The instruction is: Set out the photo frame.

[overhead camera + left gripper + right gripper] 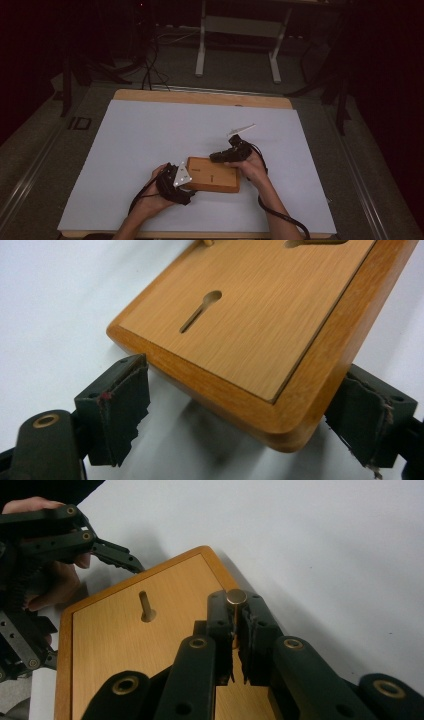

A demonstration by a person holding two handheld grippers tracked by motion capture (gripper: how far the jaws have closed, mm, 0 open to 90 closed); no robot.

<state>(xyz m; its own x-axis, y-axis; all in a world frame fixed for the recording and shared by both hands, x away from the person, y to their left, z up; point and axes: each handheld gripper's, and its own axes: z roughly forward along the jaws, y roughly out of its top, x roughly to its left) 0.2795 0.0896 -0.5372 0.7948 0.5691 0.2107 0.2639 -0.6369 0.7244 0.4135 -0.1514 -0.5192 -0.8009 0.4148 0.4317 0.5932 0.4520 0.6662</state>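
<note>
Wooden board point(214, 174): lies flat on the white sheet point(150, 140) covering the tabletop point(200, 97), near the front edge and a little right of the middle; its face carries a keyhole-shaped slot point(200, 311).
Left tongs point(240, 415): jaws spread wide, one on each side of the board's near corner. The pads sit just beside the board's edges and do not press on them, so nothing is gripped. In the high view the left tongs point(176, 182) sit at the board's left end, in the person's left hand point(150, 200).
Right tongs point(235, 630): jaws drawn nearly together, clamped on a small upright peg with a brass-coloured top point(236, 597) at the board's edge. In the high view they point(225, 155) rest over the board's far right corner, in the right hand point(252, 167).
Second peg point(145, 605): stands in a slot in the board's face, apart from the gripped one.
White strip point(241, 130): lies on the sheet beyond the right tongs, well apart from the board.
</note>
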